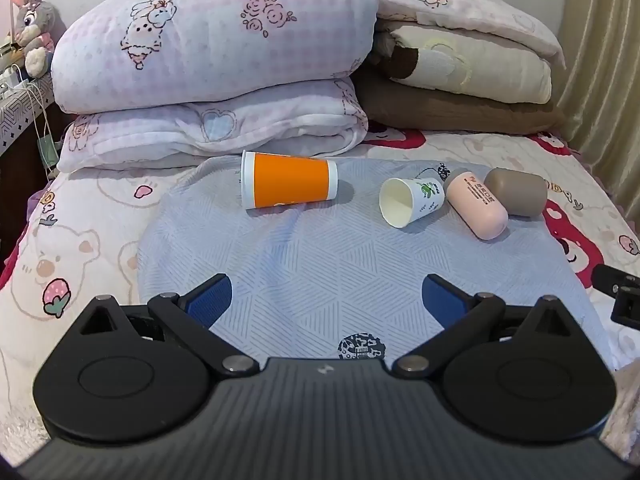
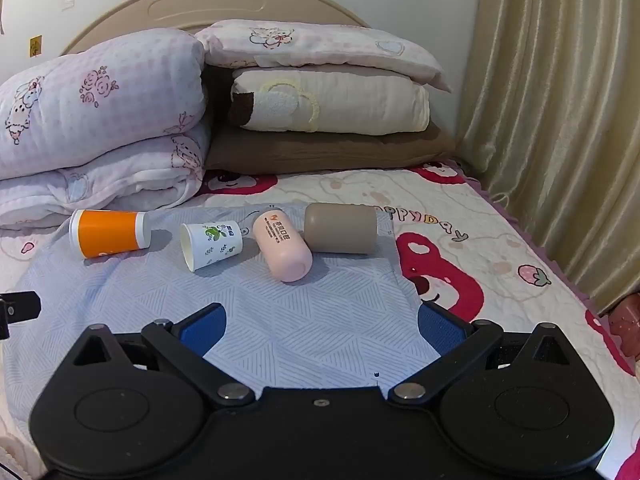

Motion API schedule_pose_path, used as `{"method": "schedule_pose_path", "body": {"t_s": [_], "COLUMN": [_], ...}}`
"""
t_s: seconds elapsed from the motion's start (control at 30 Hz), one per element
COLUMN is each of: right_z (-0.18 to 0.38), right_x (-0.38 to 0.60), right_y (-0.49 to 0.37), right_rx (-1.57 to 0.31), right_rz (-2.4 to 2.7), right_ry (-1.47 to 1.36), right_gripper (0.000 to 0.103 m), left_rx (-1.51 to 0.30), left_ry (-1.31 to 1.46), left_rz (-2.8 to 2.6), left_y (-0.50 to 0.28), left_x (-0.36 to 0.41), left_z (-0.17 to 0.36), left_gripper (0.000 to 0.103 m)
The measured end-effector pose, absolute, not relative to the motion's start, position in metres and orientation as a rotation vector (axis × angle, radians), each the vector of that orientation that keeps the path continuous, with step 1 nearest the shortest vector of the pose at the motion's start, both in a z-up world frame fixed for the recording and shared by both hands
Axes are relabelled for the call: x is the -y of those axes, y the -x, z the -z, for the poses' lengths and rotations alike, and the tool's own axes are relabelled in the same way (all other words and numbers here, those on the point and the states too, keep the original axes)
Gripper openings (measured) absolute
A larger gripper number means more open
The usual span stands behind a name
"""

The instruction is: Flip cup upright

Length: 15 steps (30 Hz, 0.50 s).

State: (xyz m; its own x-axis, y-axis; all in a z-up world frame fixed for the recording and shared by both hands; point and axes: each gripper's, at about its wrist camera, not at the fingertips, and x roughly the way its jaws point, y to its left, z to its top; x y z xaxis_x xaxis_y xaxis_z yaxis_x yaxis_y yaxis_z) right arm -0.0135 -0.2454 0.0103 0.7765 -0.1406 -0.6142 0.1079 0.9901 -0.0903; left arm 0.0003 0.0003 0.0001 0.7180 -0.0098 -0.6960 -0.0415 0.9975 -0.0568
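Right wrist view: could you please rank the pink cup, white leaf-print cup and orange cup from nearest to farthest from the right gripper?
1. Pink cup, centre, on its side.
2. White leaf-print cup, left of it.
3. Orange cup, far left.

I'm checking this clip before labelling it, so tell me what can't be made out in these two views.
- Taupe cup: its mouth faces away in both views, so which end is open is unclear.
- Pink cup: printed text too small to read.
- Orange cup: the side resting on the blue mat is hidden.
- Left claw and right claw: both open; each camera's own housing hides the mat's near edge.
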Motion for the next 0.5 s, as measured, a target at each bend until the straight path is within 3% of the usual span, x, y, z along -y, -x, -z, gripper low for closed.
{"method": "schedule_pose_path", "body": {"t_s": [0.5], "right_z": [-0.0095], "right_x": [0.2474], "right_y": [0.0187], "right_rx": [-0.671], "right_rz": [0.131], "right_ry": [0.055], "right_gripper": [0.103], "left_rx": [-0.727], "left_ry": [0.044], "left_rz": [-0.044], "left_y": [0.0024], "left_x": [-0.0076], "left_z": [0.0003], "left_gripper": [0.103]}}
